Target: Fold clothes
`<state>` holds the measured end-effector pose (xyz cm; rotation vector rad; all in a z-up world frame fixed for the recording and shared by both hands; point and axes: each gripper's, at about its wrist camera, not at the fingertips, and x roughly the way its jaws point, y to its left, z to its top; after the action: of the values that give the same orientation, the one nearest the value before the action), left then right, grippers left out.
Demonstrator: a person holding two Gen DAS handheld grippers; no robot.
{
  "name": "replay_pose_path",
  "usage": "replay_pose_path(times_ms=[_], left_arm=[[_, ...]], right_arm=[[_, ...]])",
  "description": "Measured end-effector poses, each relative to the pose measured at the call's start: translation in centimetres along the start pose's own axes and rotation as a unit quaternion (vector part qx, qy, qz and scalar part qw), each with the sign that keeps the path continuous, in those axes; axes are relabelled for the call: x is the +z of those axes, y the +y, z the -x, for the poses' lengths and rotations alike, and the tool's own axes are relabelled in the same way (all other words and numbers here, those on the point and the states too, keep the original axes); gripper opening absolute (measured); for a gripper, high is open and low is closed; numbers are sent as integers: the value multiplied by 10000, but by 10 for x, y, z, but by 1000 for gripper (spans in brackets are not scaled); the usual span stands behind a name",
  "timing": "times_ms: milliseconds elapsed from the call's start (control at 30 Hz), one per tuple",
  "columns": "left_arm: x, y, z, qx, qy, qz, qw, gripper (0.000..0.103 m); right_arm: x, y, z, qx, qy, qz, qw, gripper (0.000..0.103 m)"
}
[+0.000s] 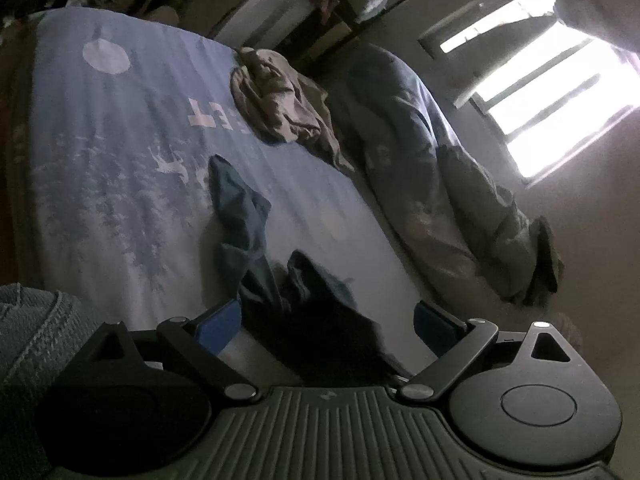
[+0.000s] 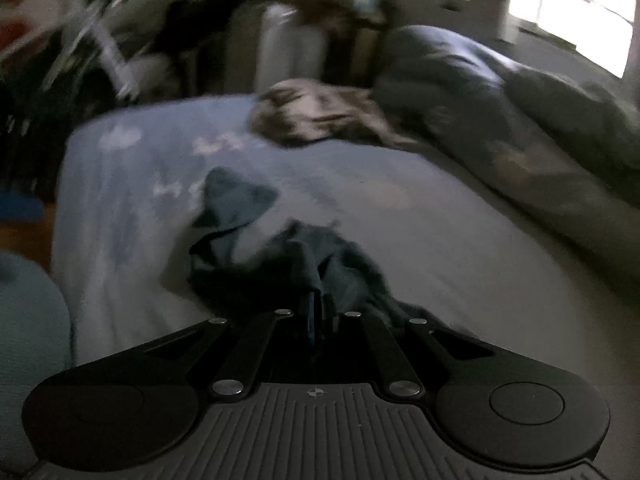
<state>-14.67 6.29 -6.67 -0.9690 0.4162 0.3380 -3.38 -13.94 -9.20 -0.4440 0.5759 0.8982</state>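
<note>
**A:** Starting at the left, what is the left claw (image 1: 328, 320) doing?

**B:** It stands wide, its blue pads spread either side of the dark teal garment (image 1: 240, 208) and gripping nothing. The cloth bunches up between the pads, but I see no pinch.

**A:** And where does the garment lie?

**B:** On the bed (image 1: 100, 140), toward its near edge, rumpled, with one long limb trailing up toward the middle of the printed sheet. A tan heap of clothing (image 1: 280, 100) sits well apart, by the far edge, just beside the rolled duvet (image 1: 440, 168).

**A:** How will it handle?

**B:** Soft, light and limp, I'd judge. It creases freely and will sag from any single hold, so two holds on a hem or a seam, spread apart, would suit better than a grab at the bulk.

**A:** The right claw (image 2: 319, 316)?

**B:** Closed narrow on a ridge of that same garment (image 2: 236, 200), the cloth rising into the jaws. That view is blurred, so I can't tell which part of the garment it grips.
</note>
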Motion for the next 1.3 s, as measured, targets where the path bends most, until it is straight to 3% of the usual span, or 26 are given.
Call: replay_pose_path(times_ms=[167, 367, 500, 667, 733, 900, 1000, 1033, 1100, 1300], left_arm=[[-10, -10, -7, -34, 191, -232, 9995, 98], [-30, -36, -18, -201, 488, -833, 9951, 98], [-51, -55, -30, -371, 982, -1413, 9844, 98], [-83, -71, -42, -360, 1402, -2029, 9685, 98], [-91, -73, -45, -306, 1496, -2071, 9663, 98], [-96, -79, -44, -230, 1552, -2228, 9622, 98], [-92, -82, -44, -134, 1498, -2347, 9604, 98], [-90, -81, -44, -85, 1476, -2356, 9605, 98], [-88, -79, -47, 1, 1448, -2366, 9607, 98], [-88, -71, -53, 192, 1527, -2341, 9600, 98]], right_arm=[[-31, -45, 71, -269, -167, -1039, 9941, 3], [-79, -91, 161, -902, -379, -2033, 9742, 1], [-118, -113, 211, -1530, -199, -2112, 9652, 1], [-161, -133, 233, -2014, 172, -2076, 9571, 1], [-168, -127, 227, -2021, 228, -1850, 9615, 2], [-166, -99, 191, -1543, 201, -847, 9842, 6], [-162, -82, 163, -1408, 251, 62, 9897, 20], [-161, -77, 153, -1376, 249, 377, 9895, 33], [-160, -70, 136, -1324, 232, 883, 9870, 45], [-162, -50, 99, -1178, 303, 2207, 9677, 52]])
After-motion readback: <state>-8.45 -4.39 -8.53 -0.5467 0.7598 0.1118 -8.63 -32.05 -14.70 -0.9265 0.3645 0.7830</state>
